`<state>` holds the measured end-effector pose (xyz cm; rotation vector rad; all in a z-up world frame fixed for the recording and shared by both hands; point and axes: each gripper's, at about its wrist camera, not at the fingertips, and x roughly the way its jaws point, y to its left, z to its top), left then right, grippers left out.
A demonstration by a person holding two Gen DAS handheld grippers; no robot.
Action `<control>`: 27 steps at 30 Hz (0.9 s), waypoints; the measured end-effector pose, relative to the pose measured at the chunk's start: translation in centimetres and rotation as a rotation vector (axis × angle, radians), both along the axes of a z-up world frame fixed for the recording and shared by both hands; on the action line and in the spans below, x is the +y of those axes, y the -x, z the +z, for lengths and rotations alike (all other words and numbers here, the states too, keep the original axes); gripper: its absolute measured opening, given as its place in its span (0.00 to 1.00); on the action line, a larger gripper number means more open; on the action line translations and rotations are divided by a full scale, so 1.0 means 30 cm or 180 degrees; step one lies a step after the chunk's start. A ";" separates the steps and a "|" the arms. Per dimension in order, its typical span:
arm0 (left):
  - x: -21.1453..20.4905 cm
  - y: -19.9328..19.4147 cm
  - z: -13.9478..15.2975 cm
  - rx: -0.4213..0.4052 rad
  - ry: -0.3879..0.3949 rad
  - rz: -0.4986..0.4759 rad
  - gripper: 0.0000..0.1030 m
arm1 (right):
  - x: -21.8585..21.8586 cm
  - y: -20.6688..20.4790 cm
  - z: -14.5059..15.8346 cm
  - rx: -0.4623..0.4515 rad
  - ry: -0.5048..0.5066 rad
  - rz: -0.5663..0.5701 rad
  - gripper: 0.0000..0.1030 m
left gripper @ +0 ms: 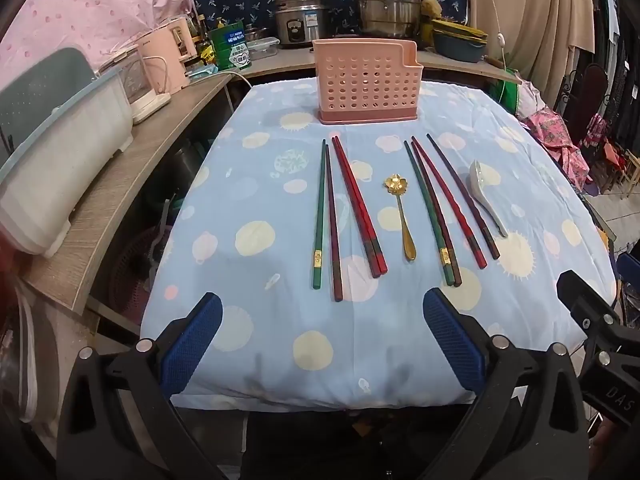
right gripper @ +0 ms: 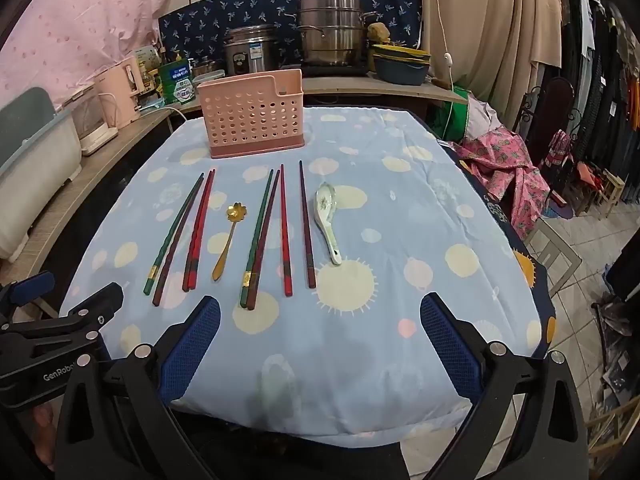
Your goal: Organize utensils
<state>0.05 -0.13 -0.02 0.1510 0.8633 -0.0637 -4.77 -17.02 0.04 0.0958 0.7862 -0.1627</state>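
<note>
the chopsticks (left gripper: 356, 208) lay in loose pairs across the middle of the desk (left gripper: 280, 360), a gold spoon (left gripper: 402, 216) between them and a white ceramic spoon (left gripper: 486, 196) at the right, all near of the empty pink holder (left gripper: 368, 84) at the far edge. both the left claw (left gripper: 322, 340) and right claw (right gripper: 320, 340) hung released and empty over the near edge. the first pick would likely go best by closing across a pair's thick near ends, then standing them in the holder.

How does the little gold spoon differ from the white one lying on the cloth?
The gold spoon is slim metal with a flower-shaped bowl; the white spoon is thicker, ceramic-looking, with a deep oval bowl. The gold one lies between chopstick groups, the white one at the row's right end. Both lie flat, bowls toward the pink holder.
</note>
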 end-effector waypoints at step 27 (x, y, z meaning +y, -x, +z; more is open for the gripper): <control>0.009 0.019 -0.018 0.0004 -0.0007 0.0009 0.93 | 0.014 0.002 0.001 -0.0010 0.0035 -0.0006 0.93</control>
